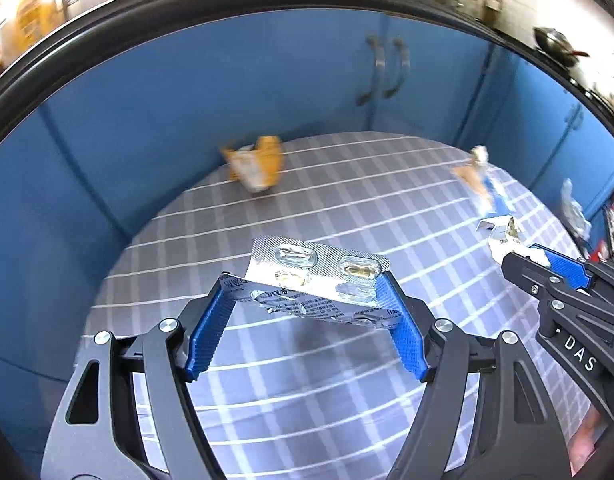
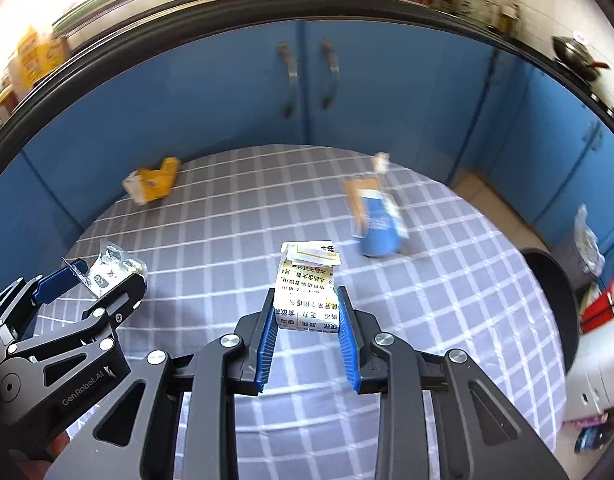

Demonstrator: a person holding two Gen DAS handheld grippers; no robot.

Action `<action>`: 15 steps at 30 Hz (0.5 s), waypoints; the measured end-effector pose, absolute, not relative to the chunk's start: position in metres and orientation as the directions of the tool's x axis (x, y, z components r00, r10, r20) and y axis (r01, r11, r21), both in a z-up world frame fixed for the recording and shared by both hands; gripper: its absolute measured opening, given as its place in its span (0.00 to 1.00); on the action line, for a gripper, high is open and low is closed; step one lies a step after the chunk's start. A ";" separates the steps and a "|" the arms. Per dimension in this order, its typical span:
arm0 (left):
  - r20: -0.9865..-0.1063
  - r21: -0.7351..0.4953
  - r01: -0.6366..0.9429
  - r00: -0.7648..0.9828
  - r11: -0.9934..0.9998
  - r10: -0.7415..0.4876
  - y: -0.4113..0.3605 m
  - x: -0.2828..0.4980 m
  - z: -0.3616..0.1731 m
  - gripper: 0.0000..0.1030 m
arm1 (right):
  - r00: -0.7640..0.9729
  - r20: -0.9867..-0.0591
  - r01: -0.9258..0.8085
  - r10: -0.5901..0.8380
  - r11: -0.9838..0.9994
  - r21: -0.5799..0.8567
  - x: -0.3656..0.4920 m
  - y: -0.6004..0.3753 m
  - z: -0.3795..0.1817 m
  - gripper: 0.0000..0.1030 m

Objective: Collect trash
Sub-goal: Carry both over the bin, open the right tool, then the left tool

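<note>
Checked table (image 2: pixel 211 216) | left gripper (image 1: pixel 307 292) jaws grasping blister pack (image 1: pixel 319 268) | right gripper (image 2: pixel 307 304) jaws grasping folded leaflet (image 2: pixel 307 280)

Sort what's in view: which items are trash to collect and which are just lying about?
Trash:
- silver foil blister pack, held in left tongs
- white printed folded paper leaflet, held in right tongs
- crumpled yellow wrapper
- blue-and-tan packet

Lying about:
- black wok
- blue cabinet doors

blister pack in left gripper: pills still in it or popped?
Mostly popped. The blister pack shows torn foil and crushed pockets; two pockets may still hold capsules, cannot tell for sure.
</note>
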State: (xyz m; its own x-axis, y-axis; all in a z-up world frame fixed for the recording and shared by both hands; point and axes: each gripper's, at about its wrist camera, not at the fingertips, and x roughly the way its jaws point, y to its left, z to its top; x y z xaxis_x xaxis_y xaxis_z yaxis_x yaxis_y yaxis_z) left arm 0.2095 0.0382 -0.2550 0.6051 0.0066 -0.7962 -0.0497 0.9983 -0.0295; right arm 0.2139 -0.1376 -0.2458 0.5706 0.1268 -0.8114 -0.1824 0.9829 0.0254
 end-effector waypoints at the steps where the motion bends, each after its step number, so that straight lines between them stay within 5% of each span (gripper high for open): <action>1: -0.795 -0.029 -0.034 0.607 0.999 -0.003 0.030 0.211 -0.254 0.70 | 0.574 -0.811 -0.167 0.116 0.986 0.023 0.212 -0.146 -0.244 0.27; 15: -0.779 -0.051 0.195 0.606 0.979 -0.162 -0.084 0.228 -0.233 0.70 | 0.605 -0.796 0.039 -0.027 0.999 -0.004 0.199 -0.251 -0.216 0.27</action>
